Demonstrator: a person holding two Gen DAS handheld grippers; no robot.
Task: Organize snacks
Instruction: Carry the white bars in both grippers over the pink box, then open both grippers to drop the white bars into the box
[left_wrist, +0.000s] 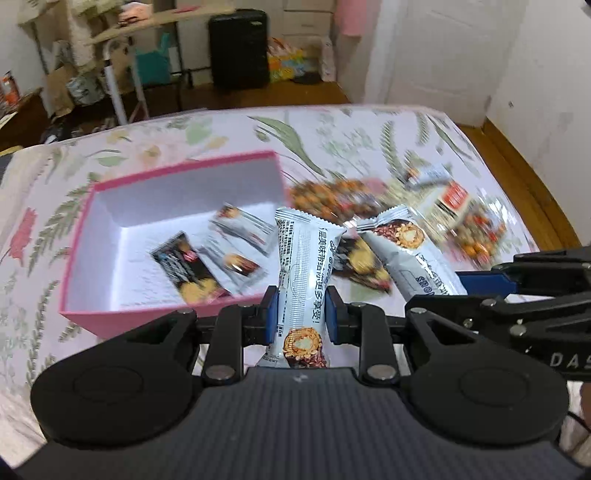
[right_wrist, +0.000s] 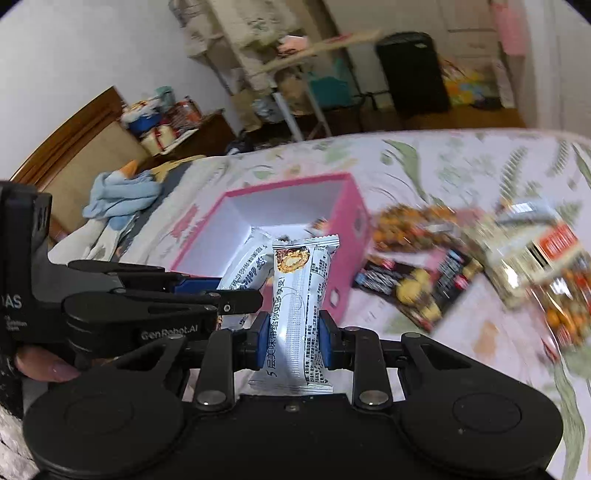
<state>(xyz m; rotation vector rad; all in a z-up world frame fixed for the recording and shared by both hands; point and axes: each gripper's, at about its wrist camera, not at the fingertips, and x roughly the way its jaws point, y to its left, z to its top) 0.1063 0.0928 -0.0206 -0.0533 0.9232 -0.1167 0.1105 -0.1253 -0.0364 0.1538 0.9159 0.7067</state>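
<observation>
My left gripper (left_wrist: 302, 314) is shut on a white snack bar (left_wrist: 303, 266), held upright just in front of the pink box (left_wrist: 184, 173). The box holds three snack packets (left_wrist: 207, 258). My right gripper (right_wrist: 291, 332) is shut on a second white snack bar (right_wrist: 301, 295), also near the pink box (right_wrist: 347, 229). The right gripper shows in the left wrist view (left_wrist: 491, 280) with its bar (left_wrist: 406, 251); the left gripper shows in the right wrist view (right_wrist: 207, 291) with its bar (right_wrist: 247, 269). Loose snacks (left_wrist: 388, 199) lie to the right of the box.
The floral bedspread (left_wrist: 351, 136) covers the bed. A dark packet (right_wrist: 417, 284) and mixed nut bags (right_wrist: 535, 258) lie right of the box. Blue and white clothes (right_wrist: 114, 192) lie at the bed's left. A black suitcase (left_wrist: 238, 48) and shelves stand beyond.
</observation>
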